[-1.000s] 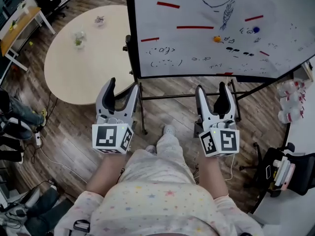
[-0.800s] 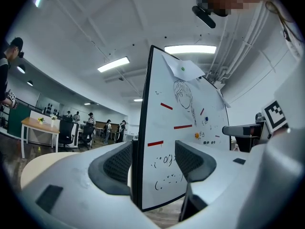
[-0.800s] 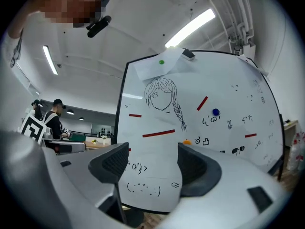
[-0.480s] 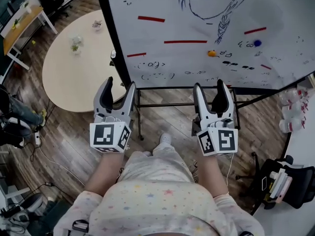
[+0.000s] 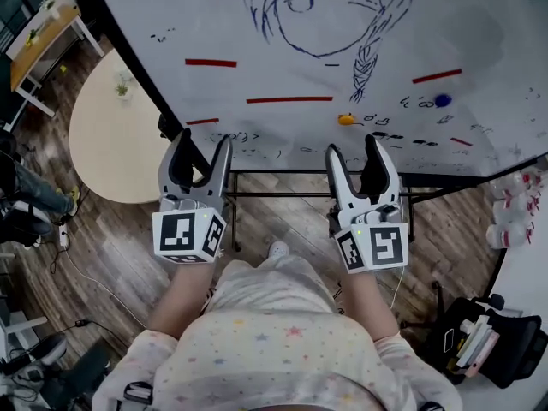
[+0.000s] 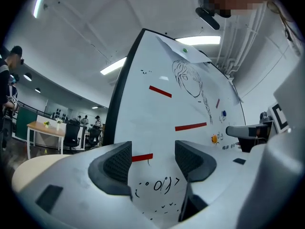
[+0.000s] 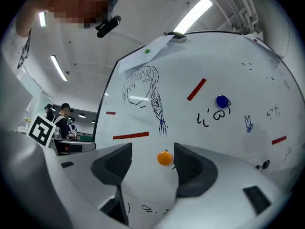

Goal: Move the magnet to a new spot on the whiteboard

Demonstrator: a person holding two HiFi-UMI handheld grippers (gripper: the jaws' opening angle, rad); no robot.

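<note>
Facing the whiteboard (image 5: pixel 214 15), right gripper (image 5: pixel 353 148) fingers wide near orange magnet (image 5: pixel 345 119), left gripper (image 5: pixel 204 139) fingers wide

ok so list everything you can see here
whiteboard: one, white, black frame, straight ahead
drawing: one, blue ink, face with a braid, upper board
orange magnet: one, orange, low on the board, just beyond the right gripper
blue magnet: one, blue, right of the orange magnet
red strips: five in the head view, red, scattered over the board
green magnet: one, green, at the board's top edge
round table: one, beige, left of the board
desk: one, wood top, far left
floor: wood planks, below
left gripper: one, white, open, empty
right gripper: one, white, open, empty
</note>
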